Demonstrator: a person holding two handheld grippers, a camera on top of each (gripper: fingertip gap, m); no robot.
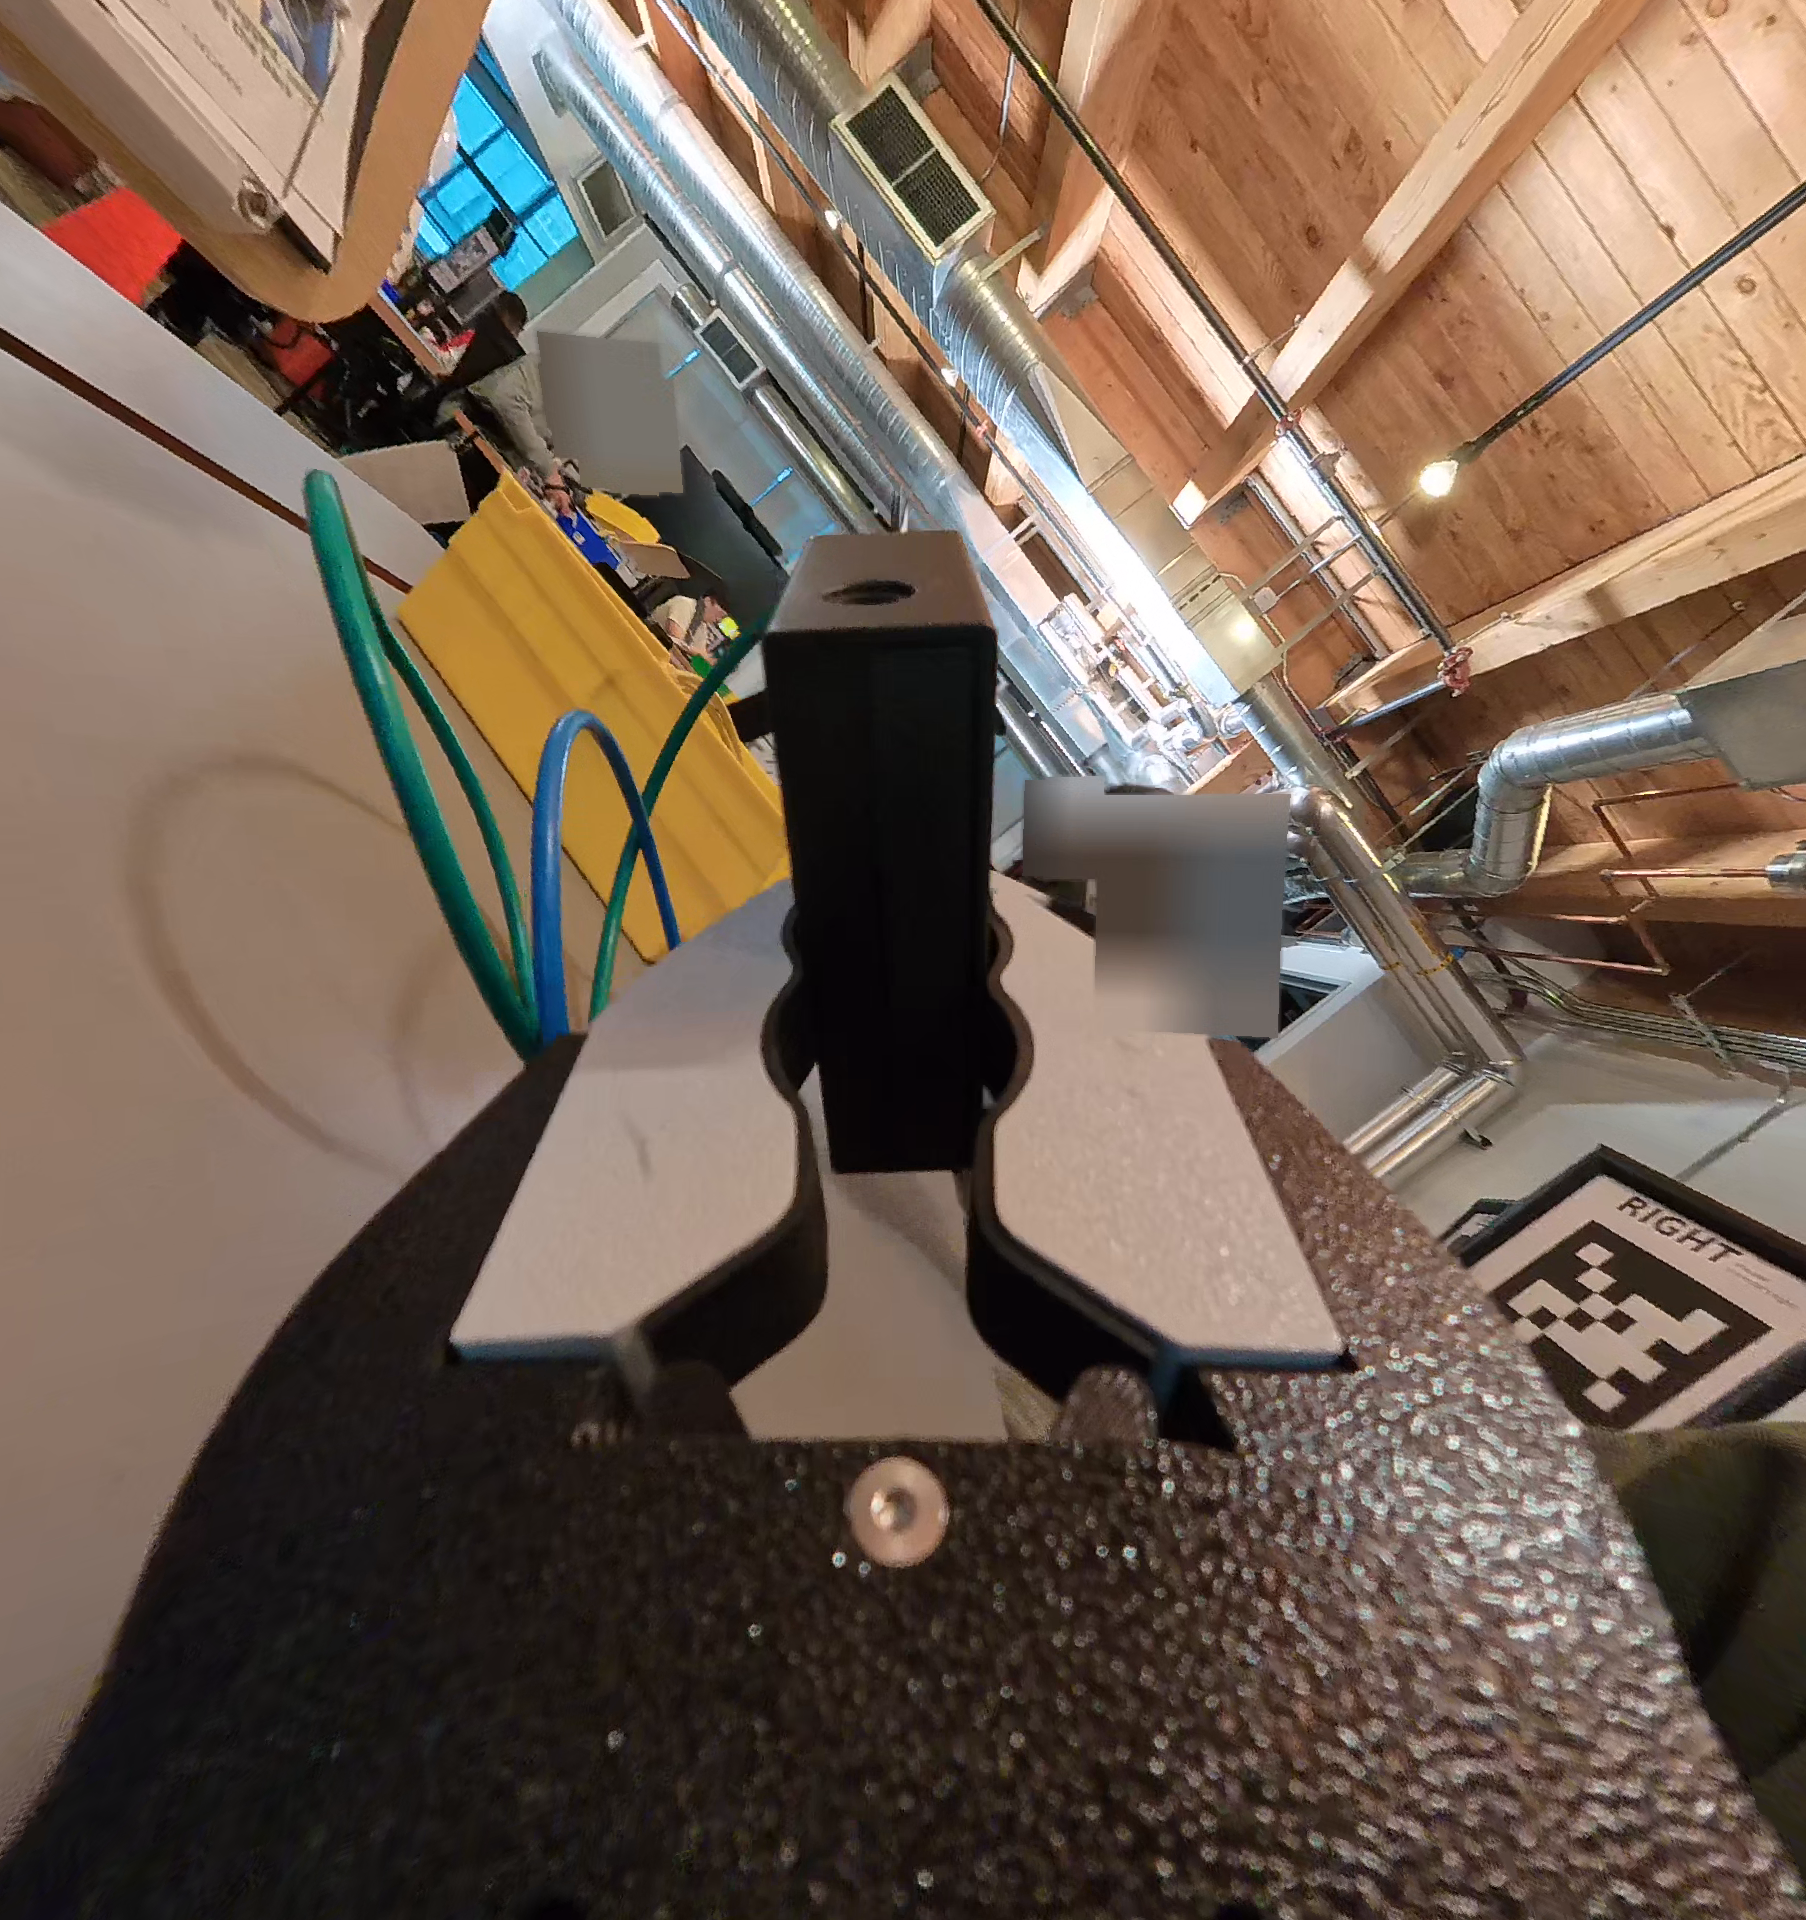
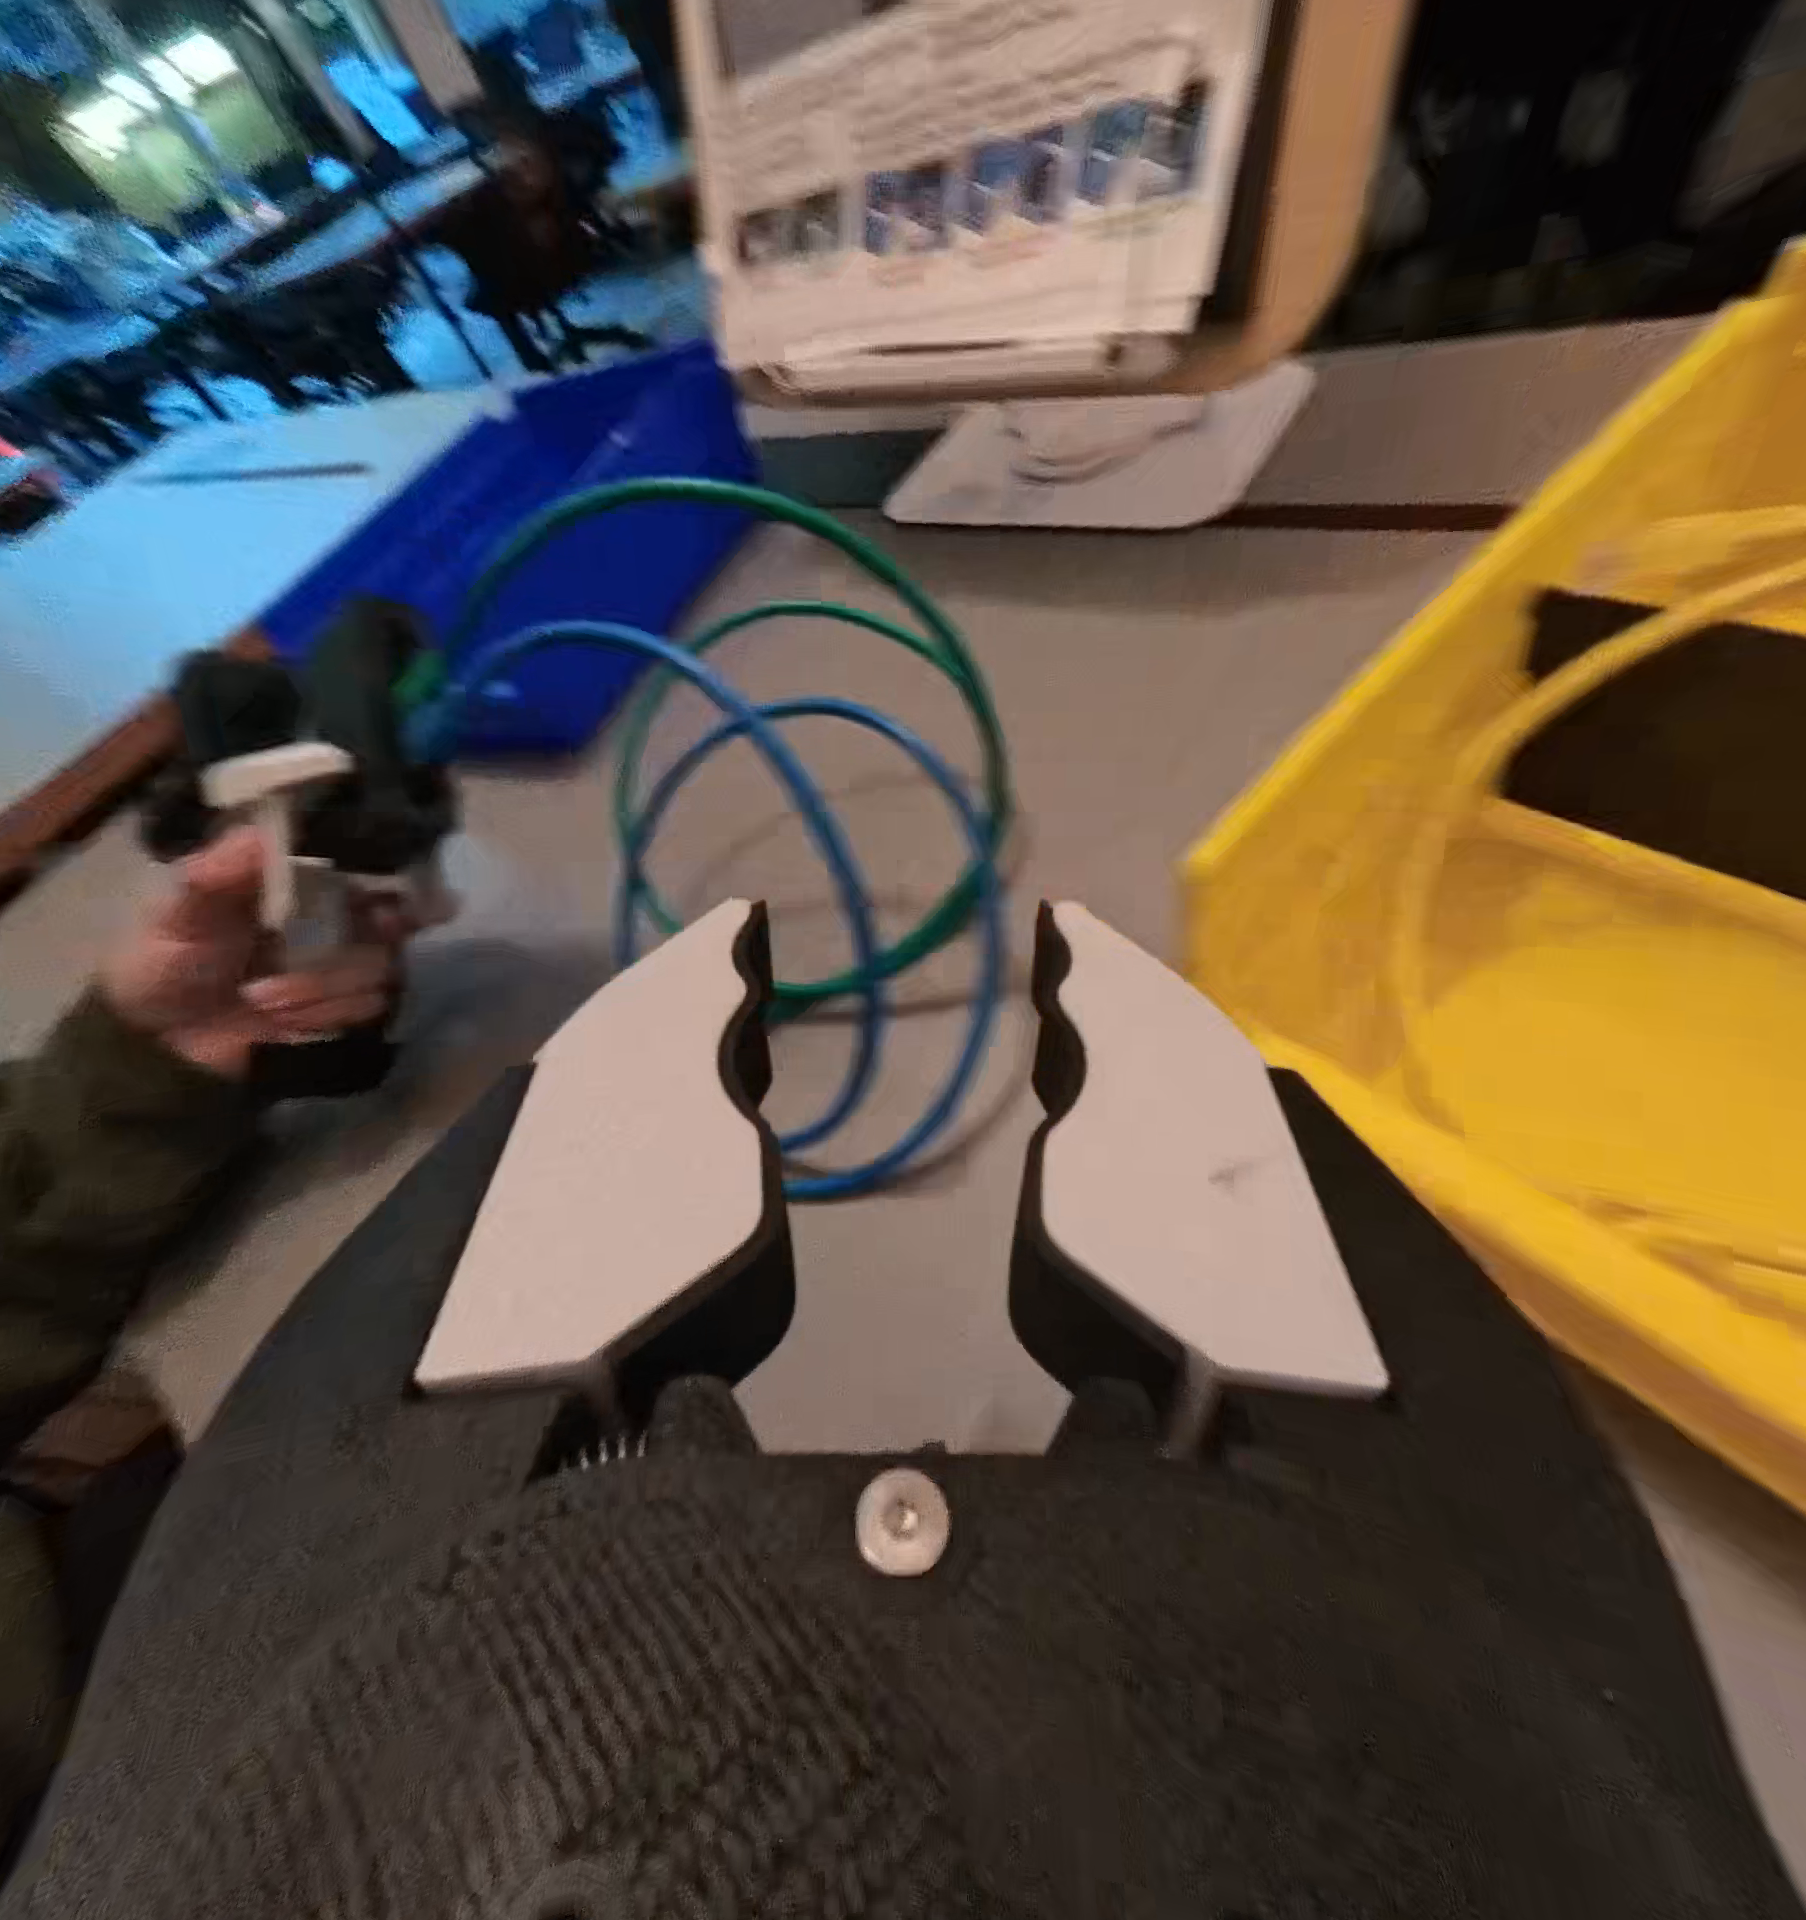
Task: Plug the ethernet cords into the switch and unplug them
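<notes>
Your left tool is clamped tight and tilted steeply up. Your right tool has its fingers spread apart, nothing between them. At its ten o'clock, your left hand grips the other handle, sleeve trailing.

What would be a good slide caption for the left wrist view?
Left gripper clamps an upright black box, with green cable and blue cable looping beside it over the pale table.
</notes>
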